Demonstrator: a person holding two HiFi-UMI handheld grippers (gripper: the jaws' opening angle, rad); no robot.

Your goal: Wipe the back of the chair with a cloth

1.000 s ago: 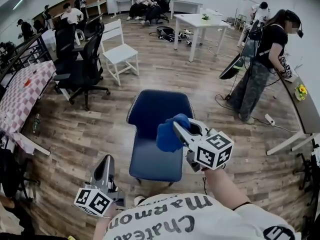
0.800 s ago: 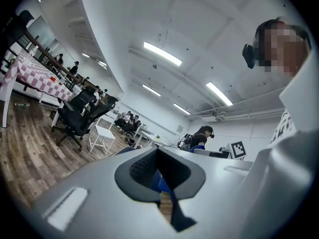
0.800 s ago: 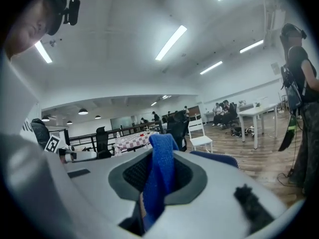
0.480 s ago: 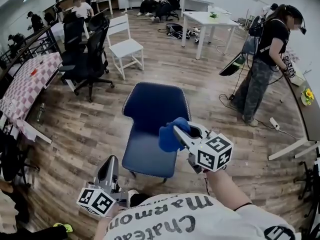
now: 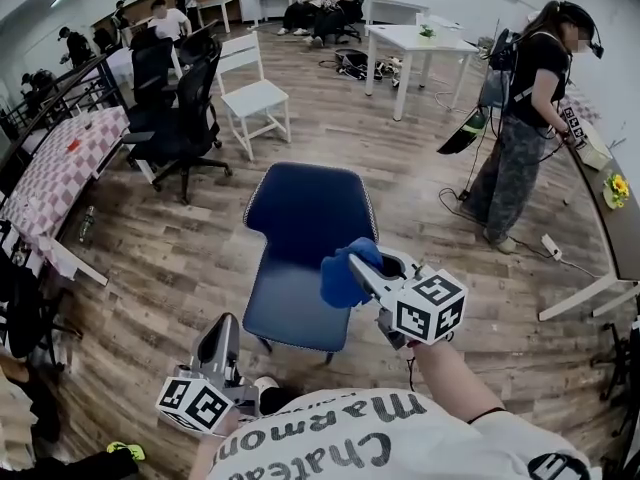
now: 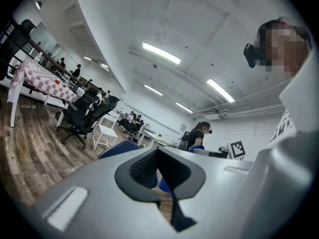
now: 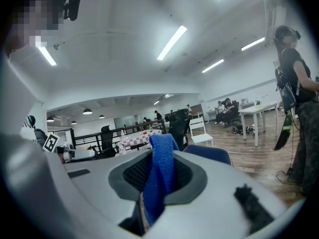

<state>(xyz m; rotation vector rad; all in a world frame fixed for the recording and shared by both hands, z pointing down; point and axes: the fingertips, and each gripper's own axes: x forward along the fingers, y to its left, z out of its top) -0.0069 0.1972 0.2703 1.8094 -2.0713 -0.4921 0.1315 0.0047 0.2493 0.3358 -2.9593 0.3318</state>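
Since a second ago the blue chair [image 5: 305, 218] is sitting slightly higher in your head view. Your right gripper [image 5: 357, 263] is clamping the blue cloth [image 5: 338, 273] above the seat's right edge. Your left gripper [image 5: 224, 324] is hanging low, jaws together. Your shirt [image 5: 400, 443] is showing "Marmon" and "Chatea".

Left gripper [image 6: 157, 151], jaws together, before blue chair [image 6: 120, 148]

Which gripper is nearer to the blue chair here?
Right. The right gripper, shut on the blue cloth, hangs above the seat edge of the chair; the left gripper is back by the person, short of the seat's front.
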